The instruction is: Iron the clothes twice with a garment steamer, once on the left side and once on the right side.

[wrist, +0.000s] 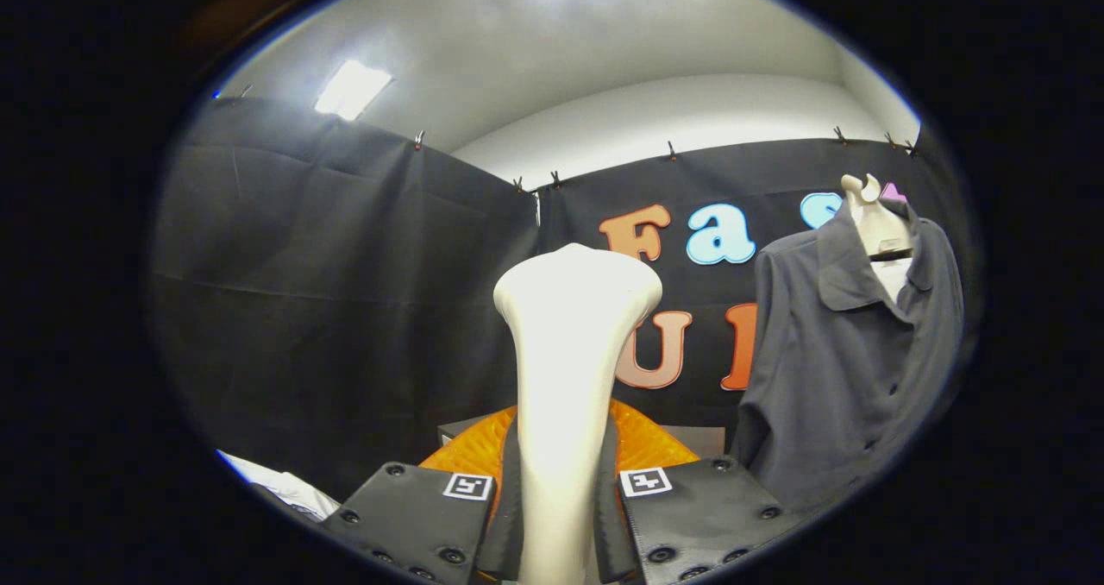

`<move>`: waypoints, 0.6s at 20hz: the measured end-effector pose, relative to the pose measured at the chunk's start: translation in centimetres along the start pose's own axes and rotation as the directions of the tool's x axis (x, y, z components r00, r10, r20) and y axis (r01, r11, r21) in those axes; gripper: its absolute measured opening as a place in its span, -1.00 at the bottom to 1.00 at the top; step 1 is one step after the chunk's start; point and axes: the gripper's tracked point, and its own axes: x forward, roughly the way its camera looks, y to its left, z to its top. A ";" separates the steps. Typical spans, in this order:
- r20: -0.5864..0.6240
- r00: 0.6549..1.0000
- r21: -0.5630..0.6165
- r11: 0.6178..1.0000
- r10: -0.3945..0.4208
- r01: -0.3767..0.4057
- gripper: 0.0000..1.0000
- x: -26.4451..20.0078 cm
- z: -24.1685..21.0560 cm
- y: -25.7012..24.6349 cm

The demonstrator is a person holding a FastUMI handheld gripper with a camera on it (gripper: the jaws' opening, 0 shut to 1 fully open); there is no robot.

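Gripper [561, 490] clamped on the garment steamer [571, 352], both fingers pressed against its pale handle, which stood upright between them. Wide steamer head flared at the top, well above the fingertips, its edges free on both sides. Beyond the fingers and off to the right, well apart from the steamer, hung the grey shirt [849, 352] on a pale hanger [873, 223]. Open room between steamer head and the shirt's near sleeve edge.
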 end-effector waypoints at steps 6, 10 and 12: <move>0.025 0.989 -0.029 0.989 -0.145 0.146 -0.21 -5.8 0.8 -6.7; 0.034 0.965 -0.055 0.963 -0.261 0.262 -0.21 -8.0 0.8 -12.3; 0.029 0.948 -0.067 0.945 -0.318 0.319 -0.21 -8.2 0.4 -15.5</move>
